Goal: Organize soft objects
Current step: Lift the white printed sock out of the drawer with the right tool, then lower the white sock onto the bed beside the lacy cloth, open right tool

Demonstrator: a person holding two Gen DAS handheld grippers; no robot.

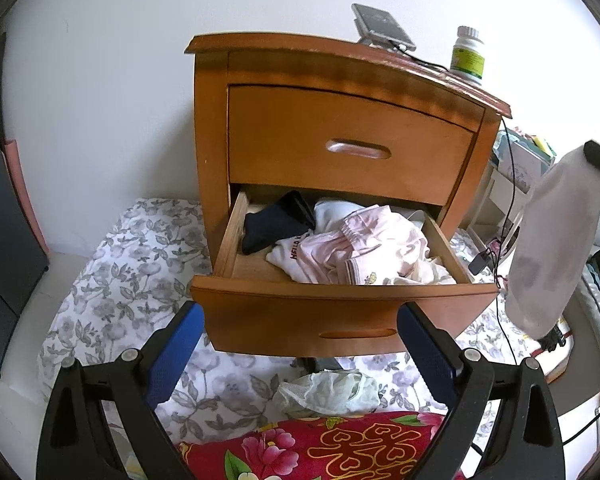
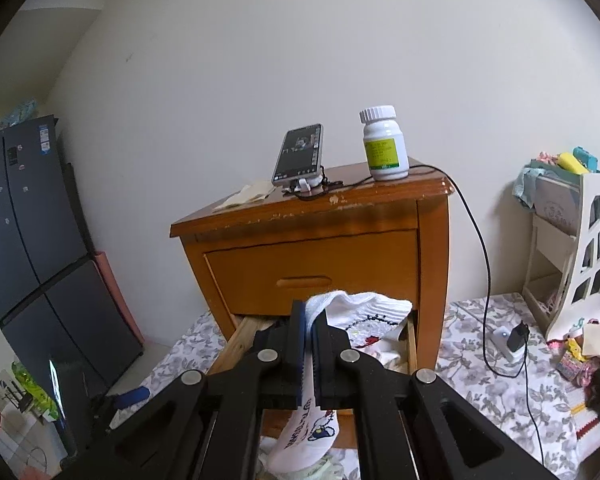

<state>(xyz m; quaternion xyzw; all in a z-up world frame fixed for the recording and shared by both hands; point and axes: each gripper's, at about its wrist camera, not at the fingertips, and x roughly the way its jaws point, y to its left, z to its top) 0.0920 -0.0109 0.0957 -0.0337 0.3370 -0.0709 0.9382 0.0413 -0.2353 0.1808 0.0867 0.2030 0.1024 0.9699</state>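
A wooden nightstand (image 1: pixel 340 152) stands on a floral sheet with its lower drawer (image 1: pixel 340 312) pulled out. Inside the drawer lie a pink garment (image 1: pixel 364 244), white clothes and a dark sock (image 1: pixel 276 220). My left gripper (image 1: pixel 300 340) is open in front of the drawer's face, with nothing between its blue fingers. A pale green garment (image 1: pixel 328 394) lies crumpled on the sheet below it. My right gripper (image 2: pixel 310 316) is shut on a white printed sock (image 2: pixel 308 440), which hangs above the drawer. In the left wrist view the same sock (image 1: pixel 552 248) dangles at the right.
On the nightstand top stand a phone on a holder (image 2: pixel 300 152) and a white pill bottle (image 2: pixel 384 144); a black cable (image 2: pixel 484 264) runs down to a charger (image 2: pixel 514 338). A white shelf (image 2: pixel 580 264) stands right, a dark fridge (image 2: pixel 32 232) left, a red quilt (image 1: pixel 332 448) near.
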